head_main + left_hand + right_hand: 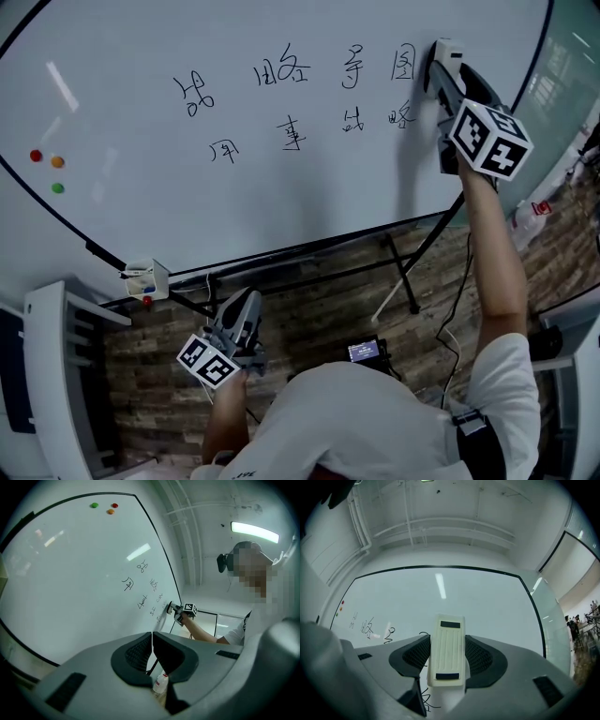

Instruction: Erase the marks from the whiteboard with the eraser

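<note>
Eraser (446, 653): white, ribbed back, two dark strips, clamped long-side between the right gripper's (448, 75) fingers (480, 656), which are closed onto its sides. It sits at the upper right of the whiteboard (309, 206), just right of the last character in the top row, and seems pressed to the surface. Marks (291, 131): eight handwritten characters in dark ink, two rows of four, the lower row shorter and set in from the left; all legible strokes. The nearest two marks lie just left of and below the eraser, partly behind the gripper in the right gripper view. Left gripper (151, 644) hangs low, well apart from the board, above the floor (319, 309); its fingers are pressed together with nothing between them. A small white bottle (160, 682) shows beyond them. Three round magnets at the board's far left: red (36, 156), orange (57, 161), green (57, 187). One small clear box (147, 278) hangs at the board's lower edge. Board is glossy white, black-framed, on black stand legs (403, 272). One small device with a lit screen (364, 351) near the person's white shirt (375, 422). Floor is brown planking; walls and ceiling are pale, with one strip light (255, 531) overhead.
</note>
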Tool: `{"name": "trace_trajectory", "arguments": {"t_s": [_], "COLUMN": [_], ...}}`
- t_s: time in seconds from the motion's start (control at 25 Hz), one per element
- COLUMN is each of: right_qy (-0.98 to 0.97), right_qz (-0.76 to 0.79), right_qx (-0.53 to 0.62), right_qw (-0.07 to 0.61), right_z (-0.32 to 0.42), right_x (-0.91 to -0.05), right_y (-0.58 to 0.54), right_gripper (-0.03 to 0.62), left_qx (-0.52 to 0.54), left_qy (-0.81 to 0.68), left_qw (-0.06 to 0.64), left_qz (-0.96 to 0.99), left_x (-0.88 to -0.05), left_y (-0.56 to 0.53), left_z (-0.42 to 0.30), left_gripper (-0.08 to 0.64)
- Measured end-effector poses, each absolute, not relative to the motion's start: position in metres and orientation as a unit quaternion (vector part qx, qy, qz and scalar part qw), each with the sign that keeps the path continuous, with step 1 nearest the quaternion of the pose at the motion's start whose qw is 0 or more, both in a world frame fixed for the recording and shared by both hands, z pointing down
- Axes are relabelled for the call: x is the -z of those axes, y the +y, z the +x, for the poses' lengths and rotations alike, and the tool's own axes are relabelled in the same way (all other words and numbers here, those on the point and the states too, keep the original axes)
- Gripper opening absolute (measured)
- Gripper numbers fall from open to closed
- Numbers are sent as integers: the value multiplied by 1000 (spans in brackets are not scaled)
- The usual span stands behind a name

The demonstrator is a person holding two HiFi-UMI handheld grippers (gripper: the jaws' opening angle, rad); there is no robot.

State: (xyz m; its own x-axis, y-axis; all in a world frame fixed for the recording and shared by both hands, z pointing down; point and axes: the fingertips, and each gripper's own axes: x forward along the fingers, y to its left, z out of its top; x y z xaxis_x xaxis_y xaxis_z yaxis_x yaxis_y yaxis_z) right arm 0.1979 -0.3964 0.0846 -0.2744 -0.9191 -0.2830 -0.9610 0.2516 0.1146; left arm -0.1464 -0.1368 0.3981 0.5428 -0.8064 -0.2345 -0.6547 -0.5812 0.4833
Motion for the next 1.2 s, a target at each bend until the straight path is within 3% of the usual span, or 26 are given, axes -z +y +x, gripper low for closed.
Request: {"name": "trace_trajectory", "arguments": {"t_s": [1.2], "right_qy": [742], "right_qz": [-658], "right_qx": [-118], "right_qw": [63], "right_z": [173], "right_x": [-92], "right_y": [-413], "right_gripper": [245], "left_qx": [203], "left_qy": [-393], "left_qw": [192], "left_qz": [876], "left_x": [-411], "left_y": [-143], "left_z": [-167], "left_gripper": [8]}}
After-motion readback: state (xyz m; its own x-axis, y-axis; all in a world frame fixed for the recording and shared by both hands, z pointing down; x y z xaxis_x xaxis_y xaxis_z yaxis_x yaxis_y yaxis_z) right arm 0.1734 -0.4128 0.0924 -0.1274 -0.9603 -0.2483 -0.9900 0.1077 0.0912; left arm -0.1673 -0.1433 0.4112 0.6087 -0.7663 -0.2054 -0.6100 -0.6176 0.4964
